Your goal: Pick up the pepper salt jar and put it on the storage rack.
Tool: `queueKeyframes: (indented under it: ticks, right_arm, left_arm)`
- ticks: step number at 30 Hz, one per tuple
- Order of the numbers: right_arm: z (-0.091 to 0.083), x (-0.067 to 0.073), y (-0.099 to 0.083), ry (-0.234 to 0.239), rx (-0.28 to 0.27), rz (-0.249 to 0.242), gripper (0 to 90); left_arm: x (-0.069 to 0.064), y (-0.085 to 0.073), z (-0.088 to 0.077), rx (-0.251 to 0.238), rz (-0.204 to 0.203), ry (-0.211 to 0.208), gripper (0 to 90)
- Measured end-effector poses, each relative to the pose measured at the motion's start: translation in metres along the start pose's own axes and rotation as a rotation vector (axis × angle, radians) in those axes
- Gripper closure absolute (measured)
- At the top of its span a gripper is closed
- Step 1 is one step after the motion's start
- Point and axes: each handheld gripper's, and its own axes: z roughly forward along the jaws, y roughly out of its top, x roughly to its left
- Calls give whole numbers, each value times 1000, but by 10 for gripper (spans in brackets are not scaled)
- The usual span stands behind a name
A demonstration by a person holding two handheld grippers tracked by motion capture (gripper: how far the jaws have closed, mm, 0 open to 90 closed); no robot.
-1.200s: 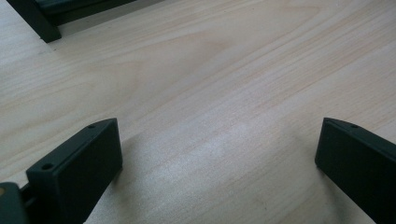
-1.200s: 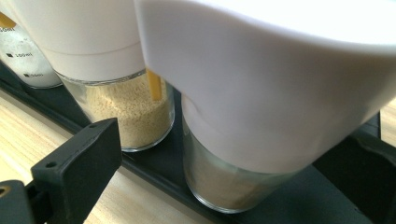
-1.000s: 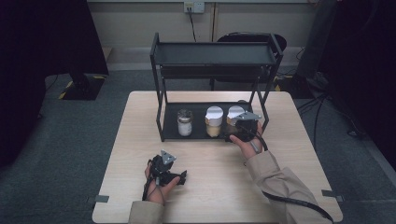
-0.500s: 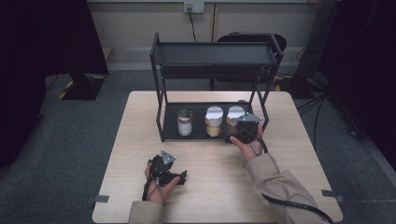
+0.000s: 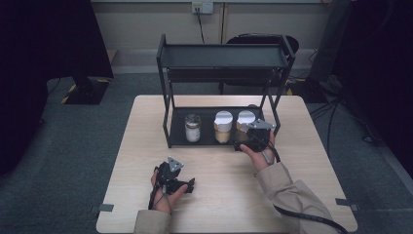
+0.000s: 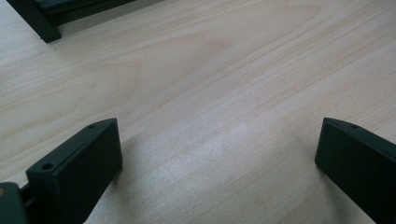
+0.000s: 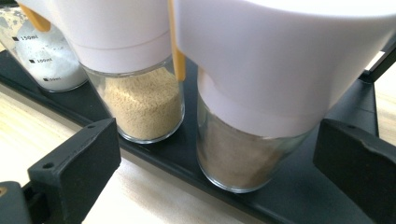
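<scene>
High view: a pale wooden table (image 5: 229,195) carries a black two-tier rack (image 5: 224,63) at its far edge. On the rack's lower shelf stand three jars in a row. The right gripper (image 5: 249,137) sits at the shelf's front right corner, just in front of the rightmost jar (image 5: 245,118), which has a white lid. The left gripper (image 5: 182,183) rests on the table near the front edge, well apart from the rack, so the right hand is much the nearer one.

Left gripper view: the left gripper's jaws stand wide apart over bare wood, holding nothing.

Right gripper view: the right gripper's jaws are spread wide and empty. The rightmost jar stands upright straight ahead, between the lines of the two jaws, close in. It is clear glass, filled with brownish powder, under a broad white cap with an orange tab. Just beside it stands the middle jar (image 7: 140,100), holding tan granules. A third jar (image 7: 46,60) of white powder stands beyond that.
</scene>
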Motion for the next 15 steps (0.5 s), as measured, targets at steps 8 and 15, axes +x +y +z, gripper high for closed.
queueKeyframes:
  ticks: [8,15]
  right_arm:
    - [-4,-1,-3,16,-5,-4,0]
    - [-8,-2,-5,41,-11,-9,0]
  left_arm:
    - [0,0,0,0,0,0,1]
    - [0,0,0,0,0,0,1]
